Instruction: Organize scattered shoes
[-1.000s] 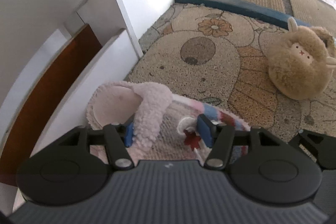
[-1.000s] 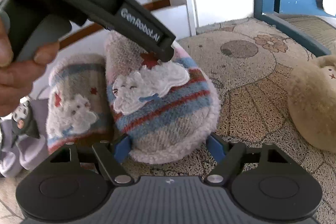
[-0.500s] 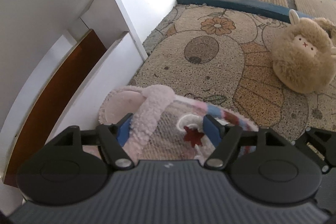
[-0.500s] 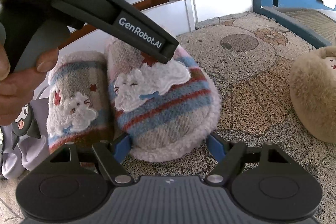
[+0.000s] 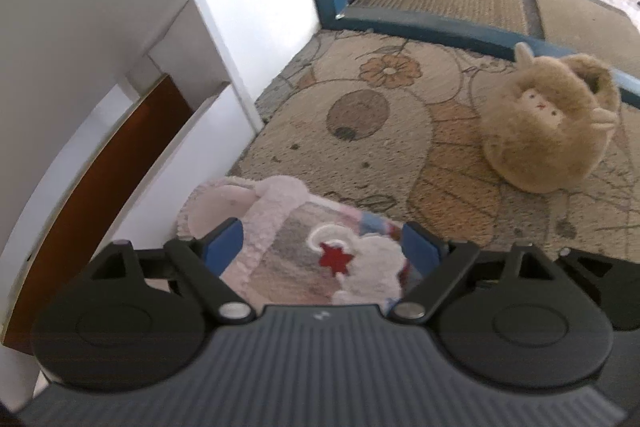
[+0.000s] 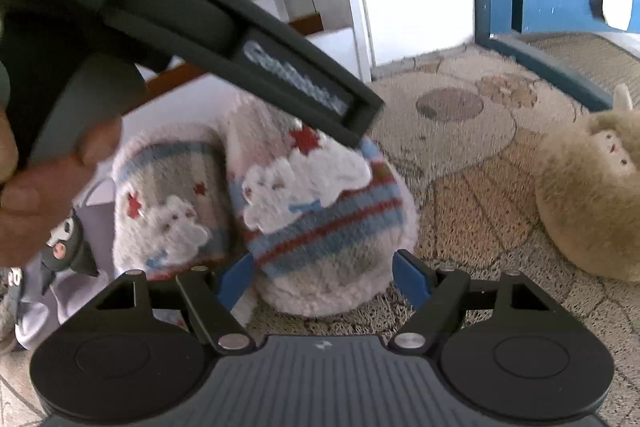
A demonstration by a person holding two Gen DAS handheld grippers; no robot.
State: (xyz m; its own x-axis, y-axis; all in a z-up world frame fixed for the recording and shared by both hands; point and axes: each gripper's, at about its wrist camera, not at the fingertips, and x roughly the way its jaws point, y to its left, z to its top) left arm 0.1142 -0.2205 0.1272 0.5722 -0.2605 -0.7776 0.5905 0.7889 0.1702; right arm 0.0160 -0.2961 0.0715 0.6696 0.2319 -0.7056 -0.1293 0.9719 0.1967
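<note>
the left hand-held gripper has just been opening: its blue pads, a second ago pinching the striped slipper, now stand spread and clear of it. so that slipper reads as released, set beside its mate against the white cabinet. the right hand-held gripper stands spread around the slipper's toe, not pressing. beyond, the patterned mat lies open up to the blue door sill; the tan fluffy slipper sits well apart, probably next.
</note>
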